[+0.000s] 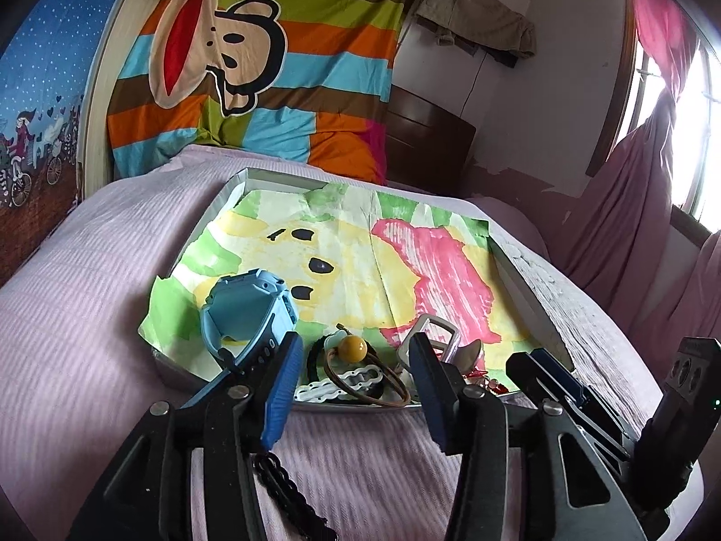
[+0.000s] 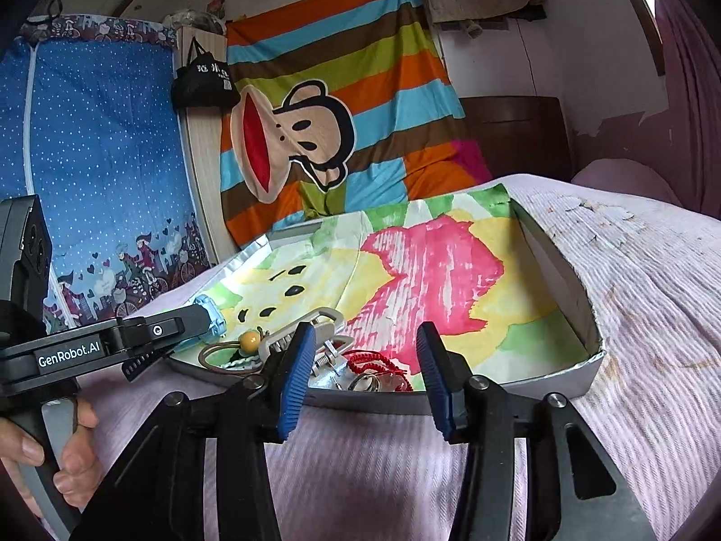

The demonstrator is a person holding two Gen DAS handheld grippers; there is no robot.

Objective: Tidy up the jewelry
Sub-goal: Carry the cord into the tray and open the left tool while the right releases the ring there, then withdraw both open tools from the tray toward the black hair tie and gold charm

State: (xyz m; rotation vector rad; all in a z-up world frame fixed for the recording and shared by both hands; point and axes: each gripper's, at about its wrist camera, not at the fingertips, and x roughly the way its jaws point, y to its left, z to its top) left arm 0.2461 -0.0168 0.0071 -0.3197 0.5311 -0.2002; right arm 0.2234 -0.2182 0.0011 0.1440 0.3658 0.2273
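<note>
On the bed (image 1: pixel 81 297), covered in a pale lilac ribbed blanket, lay a shallow tray (image 1: pixel 531 297) lined with a painted paper in yellow, pink and green. All the jewelry sat bunched along the tray's near edge, with the far part of the lining bare. At the near left corner stood a light blue watch (image 1: pixel 250 311), propped up on its strap. Beside it lay a brown cord loop with an amber bead (image 1: pixel 353 347), resting over white scalloped bands (image 1: pixel 333 387). Toward the middle of the near edge was a silver buckle-like piece (image 1: pixel 435 333), and just beside it a red braided cord (image 2: pixel 383 363) with a small metal ring (image 2: pixel 362 381).

The left gripper (image 1: pixel 356 387) hovered just short of the near edge, jaws spread wide and holding nothing, aimed at the bead and bands. The right gripper (image 2: pixel 365 376) hung beside it, equally wide open and empty, lined up with the red cord and ring. A hand (image 2: pixel 67 451) gripped the left tool's handle.

It looked like the very start of sorting: nothing lifted, the pile tangled. The next move, I'd judge, called for picking one piece off the top, likely the bead cord or red cord, without dragging its neighbours, and laying it on the open lining.
</note>
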